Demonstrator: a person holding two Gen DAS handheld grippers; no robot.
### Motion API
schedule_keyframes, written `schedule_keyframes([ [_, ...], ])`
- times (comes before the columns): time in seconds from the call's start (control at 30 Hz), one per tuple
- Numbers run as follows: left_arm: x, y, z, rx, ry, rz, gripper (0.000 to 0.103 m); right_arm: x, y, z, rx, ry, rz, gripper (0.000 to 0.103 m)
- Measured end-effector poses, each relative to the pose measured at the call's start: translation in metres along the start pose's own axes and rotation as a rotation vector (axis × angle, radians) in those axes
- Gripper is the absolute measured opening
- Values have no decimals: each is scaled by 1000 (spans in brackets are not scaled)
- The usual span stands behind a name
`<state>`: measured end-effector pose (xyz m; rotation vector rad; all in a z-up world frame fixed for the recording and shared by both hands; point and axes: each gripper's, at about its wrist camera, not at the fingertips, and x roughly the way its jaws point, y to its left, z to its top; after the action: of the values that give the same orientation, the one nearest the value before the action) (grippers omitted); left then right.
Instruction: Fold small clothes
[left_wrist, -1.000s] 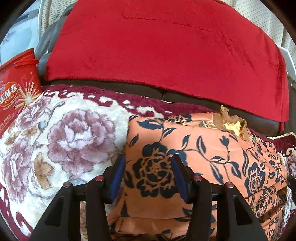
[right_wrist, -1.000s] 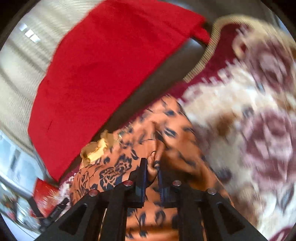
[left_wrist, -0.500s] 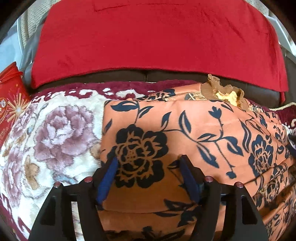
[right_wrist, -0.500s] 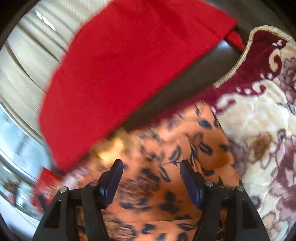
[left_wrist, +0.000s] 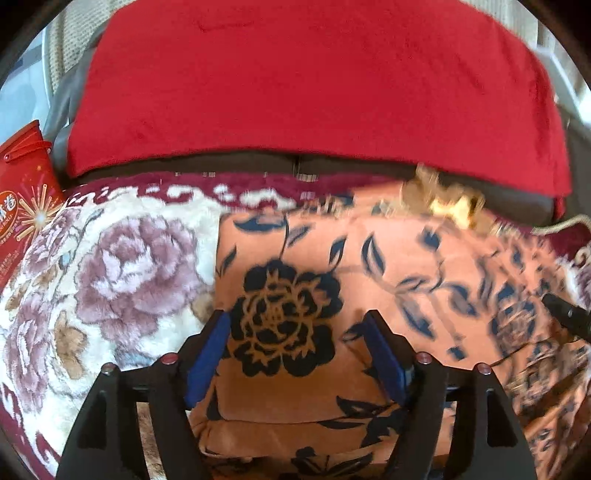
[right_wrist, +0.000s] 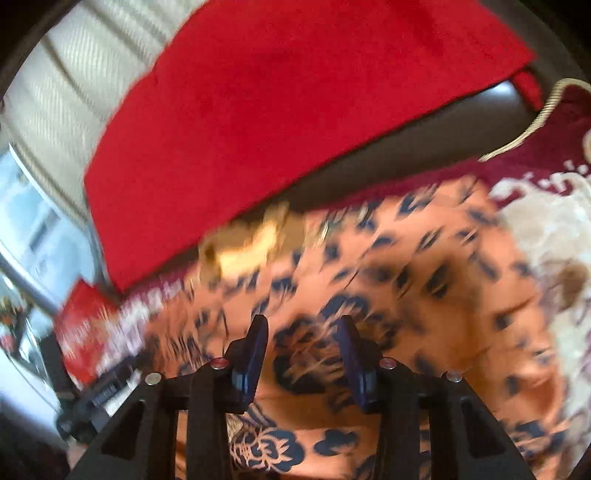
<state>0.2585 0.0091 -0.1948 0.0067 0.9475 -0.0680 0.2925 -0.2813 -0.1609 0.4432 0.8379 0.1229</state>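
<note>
Garment: an orange garment (left_wrist: 373, 280) with dark blue flowers and leaves lies folded on the flowered blanket, its left edge straight, its lower edge doubled in thick layers. In the right wrist view the garment (right_wrist: 424, 295) is blurred.
Collar: a yellow-brown ruffled piece (left_wrist: 447, 199) sits at the far edge of the garment, close to the red cloth.
Left gripper: the left gripper (left_wrist: 295, 332) hovers over the left part of the garment, above the big dark flower. Its jaws stand wide apart and have just been opening; the blue pads do not press the cloth and nothing is gripped.
Right gripper: the right gripper (right_wrist: 303, 332) is over the garment, more to its right part. Its jaws have a clear gap and have just been closing; only the flat cloth shows below the gap, and the pads hold nothing. A dark tip of it (left_wrist: 569, 317) shows at the right of the garment in the left wrist view.
Blanket: a cream and dark red blanket (left_wrist: 110, 273) with purple flowers lies under the garment and spreads to its left.
Red cloth: a plain red cloth (left_wrist: 314, 92) hangs over the dark sofa back (left_wrist: 258, 162) behind the garment.
Box: a red box (left_wrist: 22, 206) with printed sparks stands far left of the garment, at the blanket's edge.
</note>
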Motion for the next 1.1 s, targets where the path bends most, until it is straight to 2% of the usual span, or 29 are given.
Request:
schedule_keyframes([
  [0.03, 4, -2, -2, 6, 13, 5, 76, 13, 9, -6, -46, 49, -51, 43],
  [0.07, 6, -3, -2, 3, 9, 10, 76, 18, 13, -10, -80, 60, -88, 44],
  [0.17, -1, -5, 2, 7, -11, 22, 76, 15, 24, -13, -139, 47, -132, 44],
  [0.23, -8, -5, 3, 1, -43, 22, 76, 2, 26, -13, -127, 8, -97, 44],
  [0.33, -18, -5, 5, -6, -82, 21, 76, -6, 34, -17, -168, -19, -94, 44],
  [0.47, -31, -5, 6, -12, -130, 38, 76, 3, 45, -22, -195, 25, -74, 44],
  [0.57, -38, -5, 7, -13, -165, 54, 76, 14, 46, -25, -212, 51, -107, 44],
  [0.73, -48, -2, 10, -17, -214, 72, 76, -3, 47, -21, -175, -1, -45, 44],
  [0.83, -54, -1, 11, -19, -235, 81, 76, -11, 52, -21, -200, -41, -45, 44],
  [1.1, -72, 12, 9, -44, -286, 112, 76, -6, 54, -21, -195, -35, -34, 44],
])
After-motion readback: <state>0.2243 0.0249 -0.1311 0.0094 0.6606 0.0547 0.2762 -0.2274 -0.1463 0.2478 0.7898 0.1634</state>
